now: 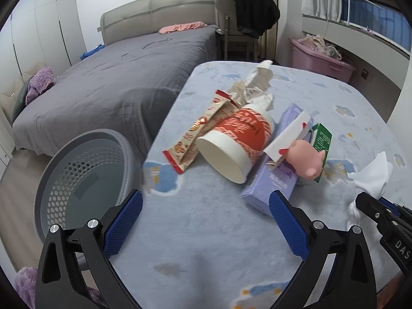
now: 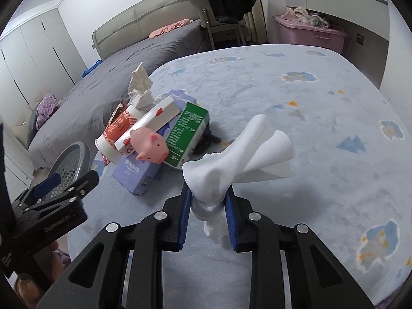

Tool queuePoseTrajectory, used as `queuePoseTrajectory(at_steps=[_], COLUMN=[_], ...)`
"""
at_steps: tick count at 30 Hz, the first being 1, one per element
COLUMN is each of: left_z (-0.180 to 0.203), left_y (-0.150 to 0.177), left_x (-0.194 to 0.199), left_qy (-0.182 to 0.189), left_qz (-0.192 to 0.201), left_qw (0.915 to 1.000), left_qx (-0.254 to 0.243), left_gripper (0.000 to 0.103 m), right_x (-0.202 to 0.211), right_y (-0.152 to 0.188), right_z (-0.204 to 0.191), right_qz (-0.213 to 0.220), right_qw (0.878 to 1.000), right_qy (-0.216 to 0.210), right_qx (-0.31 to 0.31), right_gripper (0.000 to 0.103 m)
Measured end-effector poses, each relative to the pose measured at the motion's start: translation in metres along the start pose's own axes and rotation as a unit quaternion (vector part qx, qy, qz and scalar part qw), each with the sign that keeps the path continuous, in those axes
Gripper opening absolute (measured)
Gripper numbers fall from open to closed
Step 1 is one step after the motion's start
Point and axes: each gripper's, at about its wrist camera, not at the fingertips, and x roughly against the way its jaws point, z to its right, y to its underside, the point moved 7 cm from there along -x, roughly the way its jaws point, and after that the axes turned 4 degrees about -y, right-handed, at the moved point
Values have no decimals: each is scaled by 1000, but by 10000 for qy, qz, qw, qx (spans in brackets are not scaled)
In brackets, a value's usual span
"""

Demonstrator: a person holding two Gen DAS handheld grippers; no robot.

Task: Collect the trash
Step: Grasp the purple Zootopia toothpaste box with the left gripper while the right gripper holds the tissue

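2 tools, right tool (image 2: 208,200) clamping white tissue (image 2: 239,154), left tool (image 1: 206,200) gaping empty, bin (image 1: 85,177) beside

Grey basket (image 1: 85,180): its near rim was hidden behind the left gripper (image 1: 206,213), and the right wrist view showed only a sliver at nine o'clock.
Purple box (image 1: 273,182): print too small to read; its far end lay under the white carton (image 1: 285,136).
Snack wrapper (image 1: 195,134): lettering blurred.
Dark thing (image 2: 209,139): at three o'clock of the green carton (image 2: 185,134), mostly hidden, kind unclear.
White tissue (image 2: 231,159): its lower end hidden between the right gripper's (image 2: 208,198) pads.
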Motion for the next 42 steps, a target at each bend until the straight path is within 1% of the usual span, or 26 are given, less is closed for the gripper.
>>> queuePoseTrajectory(at_steps=[4,9,15,19,20,21,22,23,24,29,35,38,42], left_z=[20,39,45,50,51,53,55,57,59,57,47,42,35], left_y=[6,12,11,6,5,3,3,3,5,9,8,16,35], left_x=[-7,-24,-46,-51,-51,-51,-52,-52,-52,-42,-15,-4,5], left_qy=[150,175,257,309,351,381,438,464,489,497,440,439,463], left_qz=[-57,-201,-350,-290,-260,-251,-256,-268,-308,-267,-56,-78,-199], left_qw=[9998,9991,9988,9989,9988,9988,9985,9982,9978,9978,9981,9978,9968], left_qx=[-128,-320,-209,-213,-202,-204,-229,-258,-314,-344,-415,-483,-617], left_gripper=[97,97,97,95,93,85,79,66,59,56,53,53,52], right_x=[7,13,13,13,13,13,13,13,13,14,15,15,15], right_y=[1,0,-3,-2,-2,-2,-3,-3,-3,-3,-3,-3,-2], right_z=[6,9,9,9,8,9,9,9,9,9,9,8,7], right_qz=[40,100,122,111,110,111,108,110,111,149,157,168,160], right_qw=[9999,9998,9996,9996,9996,9996,9996,9996,9996,9996,9996,9996,9996], right_qy=[-63,-134,-202,-197,-196,-203,-200,-197,-196,-181,-189,-180,-176], right_qx=[-84,-145,-160,-173,-171,-170,-168,-169,-168,-150,-148,-132,-119], right_gripper=[25,25,25,25,25,25,25,25,25,25,25,25,25])
